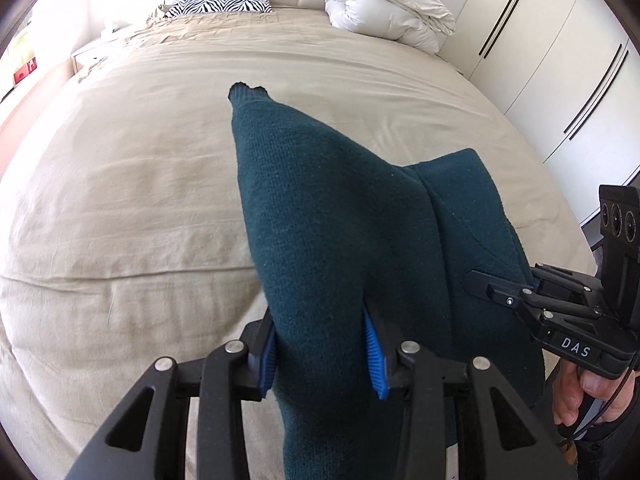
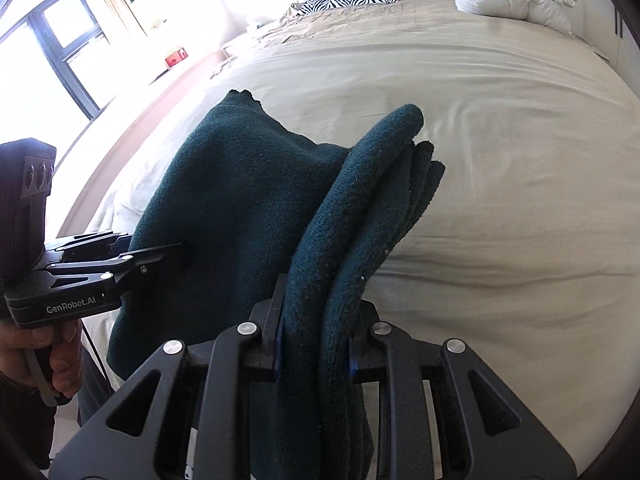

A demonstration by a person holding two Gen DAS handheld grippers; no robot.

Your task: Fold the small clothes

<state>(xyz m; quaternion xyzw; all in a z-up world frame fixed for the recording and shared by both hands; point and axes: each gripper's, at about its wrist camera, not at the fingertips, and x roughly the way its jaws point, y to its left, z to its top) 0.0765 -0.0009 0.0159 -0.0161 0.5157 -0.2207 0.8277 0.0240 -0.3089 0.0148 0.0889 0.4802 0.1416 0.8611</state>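
Above the beige bed (image 1: pixel 140 184) I hold the dark green garment (image 1: pixel 320 240) aloft, left tool (image 1: pixel 322 354) and right tool (image 2: pixel 316 344) both clamped on it; wide bare sheet ahead, duvet (image 1: pixel 384 12) and zebra pillow (image 1: pixel 220 4) far off.

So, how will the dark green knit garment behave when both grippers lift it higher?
The dark green knit garment is probably floppy: it drapes and bunches between the left gripper and right gripper. It likely sags wherever unsupported. Its fuzzy knit seems unlikely to slip from the ribbed pads.
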